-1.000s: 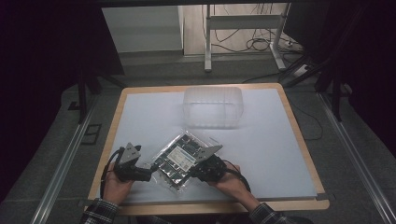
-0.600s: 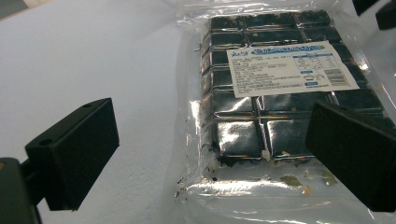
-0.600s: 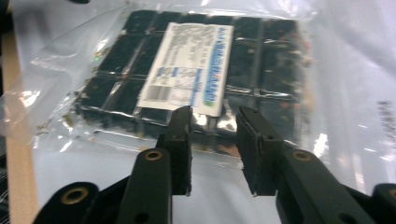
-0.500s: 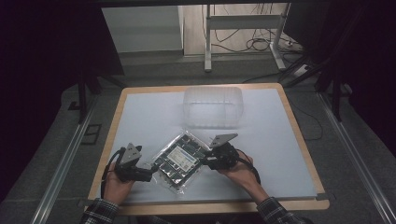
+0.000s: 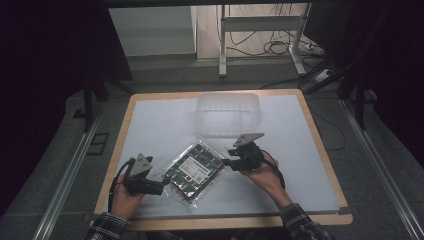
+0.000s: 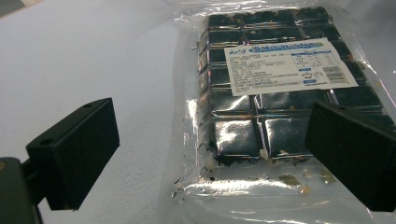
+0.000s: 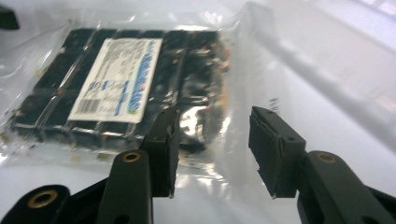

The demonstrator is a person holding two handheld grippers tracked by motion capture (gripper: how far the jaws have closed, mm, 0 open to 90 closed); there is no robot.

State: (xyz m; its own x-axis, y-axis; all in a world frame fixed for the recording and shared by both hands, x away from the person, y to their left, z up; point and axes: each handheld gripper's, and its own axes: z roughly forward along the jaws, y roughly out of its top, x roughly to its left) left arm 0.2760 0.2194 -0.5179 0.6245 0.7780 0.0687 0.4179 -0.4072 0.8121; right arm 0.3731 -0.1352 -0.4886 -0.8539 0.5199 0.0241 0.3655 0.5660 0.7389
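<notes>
Right gripper view, packet point(image 7: 116, 88) label blurred, print unreadable, far corner cropped

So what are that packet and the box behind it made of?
The packet looks like thin glossy clear plastic film: it crinkles and glares over dark blocks, with a paper-looking label. The box seems translucent, stiffer plastic with a frosted look.

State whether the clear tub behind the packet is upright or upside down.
Cannot tell for sure. The tub looks upside down in the high view, its flat base seemingly on top, but the clear plastic blurs its rim.
</notes>
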